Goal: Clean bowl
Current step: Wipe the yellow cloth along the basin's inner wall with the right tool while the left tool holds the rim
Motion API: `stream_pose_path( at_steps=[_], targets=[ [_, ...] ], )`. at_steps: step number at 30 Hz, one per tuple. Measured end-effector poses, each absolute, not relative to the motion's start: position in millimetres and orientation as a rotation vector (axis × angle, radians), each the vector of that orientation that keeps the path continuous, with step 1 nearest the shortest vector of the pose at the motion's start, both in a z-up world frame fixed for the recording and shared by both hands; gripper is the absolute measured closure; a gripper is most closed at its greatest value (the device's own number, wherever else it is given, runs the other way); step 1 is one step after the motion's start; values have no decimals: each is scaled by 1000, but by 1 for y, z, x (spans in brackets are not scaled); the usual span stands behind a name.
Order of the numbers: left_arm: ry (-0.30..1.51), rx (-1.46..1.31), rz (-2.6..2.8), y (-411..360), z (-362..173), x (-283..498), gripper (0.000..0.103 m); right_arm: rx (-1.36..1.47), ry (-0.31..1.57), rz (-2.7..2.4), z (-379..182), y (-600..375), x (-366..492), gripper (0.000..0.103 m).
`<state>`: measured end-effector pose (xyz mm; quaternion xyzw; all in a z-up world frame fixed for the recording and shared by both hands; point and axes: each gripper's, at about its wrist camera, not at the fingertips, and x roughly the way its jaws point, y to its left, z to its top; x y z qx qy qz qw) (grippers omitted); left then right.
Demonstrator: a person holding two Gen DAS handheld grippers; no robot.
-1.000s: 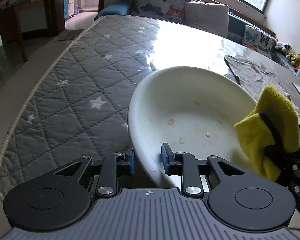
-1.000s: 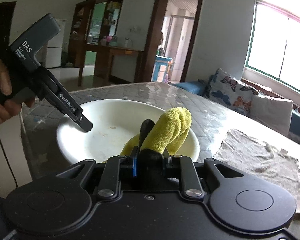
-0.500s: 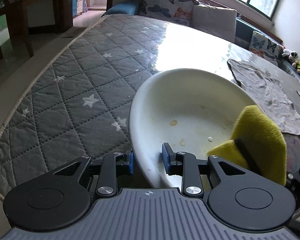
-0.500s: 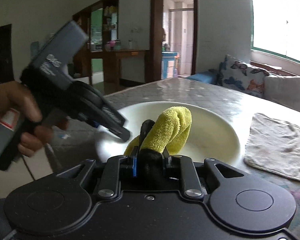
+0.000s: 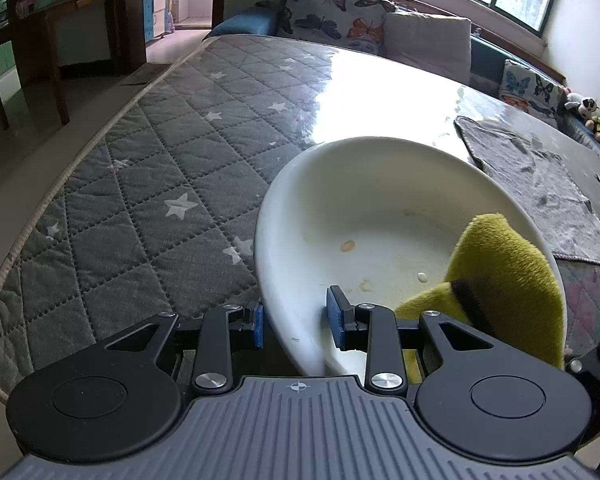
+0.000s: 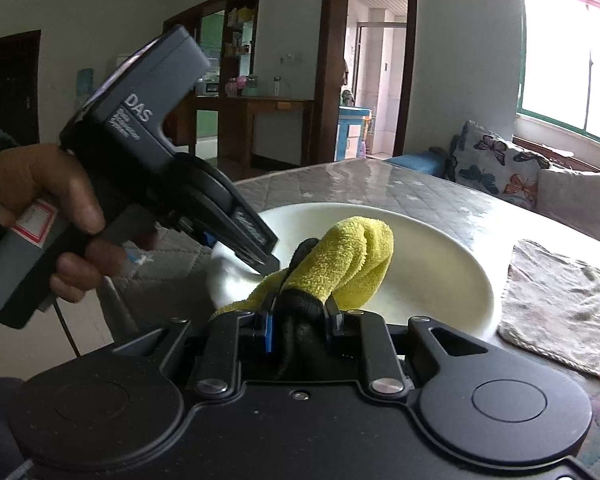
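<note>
A table (image 5: 148, 184) is covered with a grey quilted, star-patterned cloth under a glossy clear sheet. A white bowl (image 5: 380, 184) is seen at its near edge, tilted; a grey rag (image 5: 540, 184) lies flat to the right.

Butterfly cushions (image 5: 332, 12), bright window (image 6: 572, 52), doorway (image 6: 374, 80)

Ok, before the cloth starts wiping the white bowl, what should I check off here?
1. Left gripper straddles the bowl rim: ok; clamped firmly: cannot tell.
2. Right gripper shut on the yellow cloth: ok.
3. Cloth over the bowl's inside: ok; touching it: cannot tell.
4. Food stains in the bowl to wipe: not ok, uncleaned.
5. Grey rag apart from the bowl: ok.
</note>
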<state>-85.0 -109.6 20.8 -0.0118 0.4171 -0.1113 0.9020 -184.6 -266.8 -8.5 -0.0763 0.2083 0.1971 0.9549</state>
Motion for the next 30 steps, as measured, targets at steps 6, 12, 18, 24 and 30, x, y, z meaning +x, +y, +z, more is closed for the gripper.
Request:
stream_pose_path(
  at_steps=[6,12,18,24,30],
  targets=[
    [852,-3,-226,-112,20,-86,69,-202,405,375,-11,-272,-190,80],
    [853,6,-231,-112,20,-86,69,-233,393,338,-14,-285,-189,80],
    [853,14,-234,-112,20,-87,67,-268,384,296,-15,-298,-183,80],
    [850,25,-238,-114,19,-88,64,-313,373,262,-19,-303,-173,80],
    [845,37,-242,-117,18,-89,63,-324,362,226,-22,-310,-154,80]
  ],
)
